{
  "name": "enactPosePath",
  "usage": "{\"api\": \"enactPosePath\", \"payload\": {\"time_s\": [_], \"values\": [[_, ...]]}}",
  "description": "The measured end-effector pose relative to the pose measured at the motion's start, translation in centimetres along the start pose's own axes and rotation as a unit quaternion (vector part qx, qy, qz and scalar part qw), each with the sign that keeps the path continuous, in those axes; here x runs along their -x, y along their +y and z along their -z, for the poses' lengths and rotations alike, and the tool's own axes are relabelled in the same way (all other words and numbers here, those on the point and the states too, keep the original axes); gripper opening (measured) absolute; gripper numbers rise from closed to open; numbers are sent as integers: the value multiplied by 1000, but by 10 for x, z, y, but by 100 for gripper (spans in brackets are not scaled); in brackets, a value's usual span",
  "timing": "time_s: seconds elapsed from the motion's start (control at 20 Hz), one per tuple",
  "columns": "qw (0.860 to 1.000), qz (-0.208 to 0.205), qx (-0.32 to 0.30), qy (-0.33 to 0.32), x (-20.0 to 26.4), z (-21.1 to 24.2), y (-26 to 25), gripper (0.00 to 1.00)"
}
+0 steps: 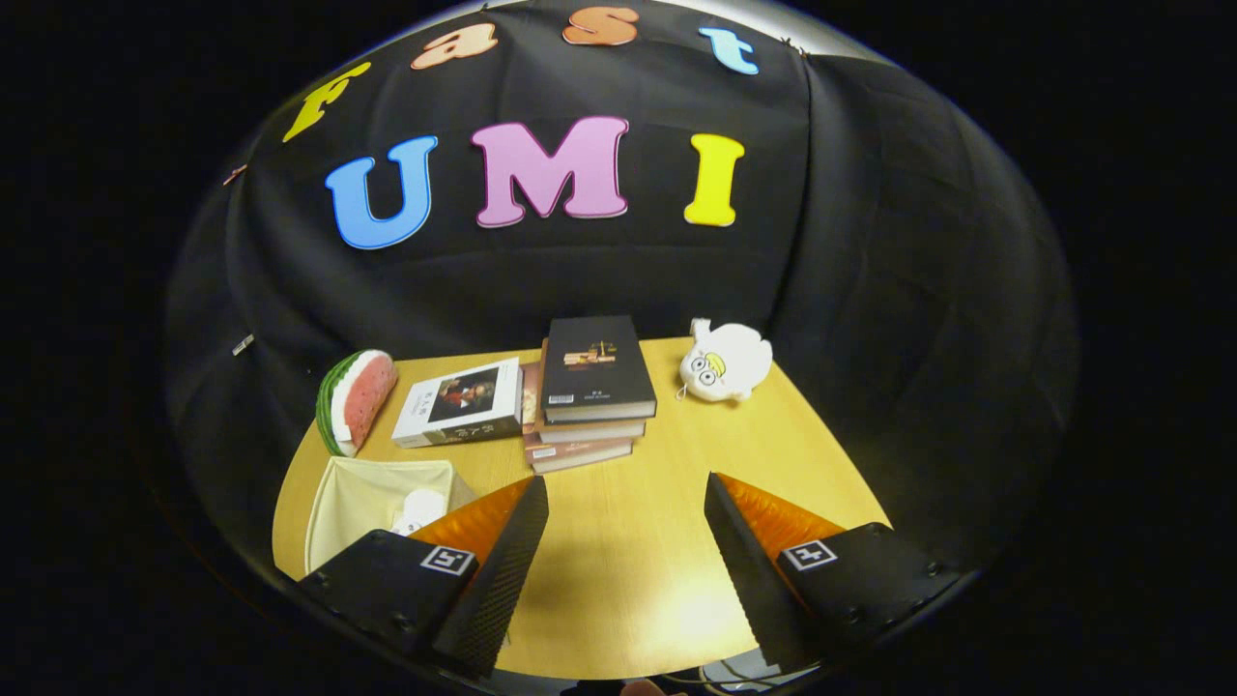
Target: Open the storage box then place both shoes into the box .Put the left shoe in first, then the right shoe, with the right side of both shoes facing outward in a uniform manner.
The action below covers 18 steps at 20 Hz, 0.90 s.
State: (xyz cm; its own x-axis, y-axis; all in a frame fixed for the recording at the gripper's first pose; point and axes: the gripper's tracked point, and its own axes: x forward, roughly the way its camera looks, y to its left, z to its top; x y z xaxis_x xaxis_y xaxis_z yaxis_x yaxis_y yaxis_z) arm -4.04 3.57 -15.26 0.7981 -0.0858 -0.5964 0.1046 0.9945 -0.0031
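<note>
Two fingers of the gripper are spread wide over the table, holding nothing. The storage box, a cream bin with something white inside, sits just left of the left finger. Risk I see: swinging over could clip the book stack beyond it.

The surface looks like pale wood laminate, smooth, with a soft sheen low in the frame. The box at lower left seems matt cloth. The stacked books have smooth paper covers, the top one dark and slightly glossy. The toy looks plush.

The gripper holds its jaws wide apart over bare laminate; their inner faces look ridged.
</note>
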Motion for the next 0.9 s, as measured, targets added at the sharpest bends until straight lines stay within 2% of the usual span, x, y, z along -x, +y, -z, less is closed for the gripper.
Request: {"api": "enactPosePath", "payload": {"time_s": [0.15, 0.45, 0.9], "values": [[998, 6, 3, -65, 13, -32, -8, 99], [984, 19, 10, -175, 42, -88, -25, 99], [977, 19, 3, -212, 55, -102, -28, 98]]}}
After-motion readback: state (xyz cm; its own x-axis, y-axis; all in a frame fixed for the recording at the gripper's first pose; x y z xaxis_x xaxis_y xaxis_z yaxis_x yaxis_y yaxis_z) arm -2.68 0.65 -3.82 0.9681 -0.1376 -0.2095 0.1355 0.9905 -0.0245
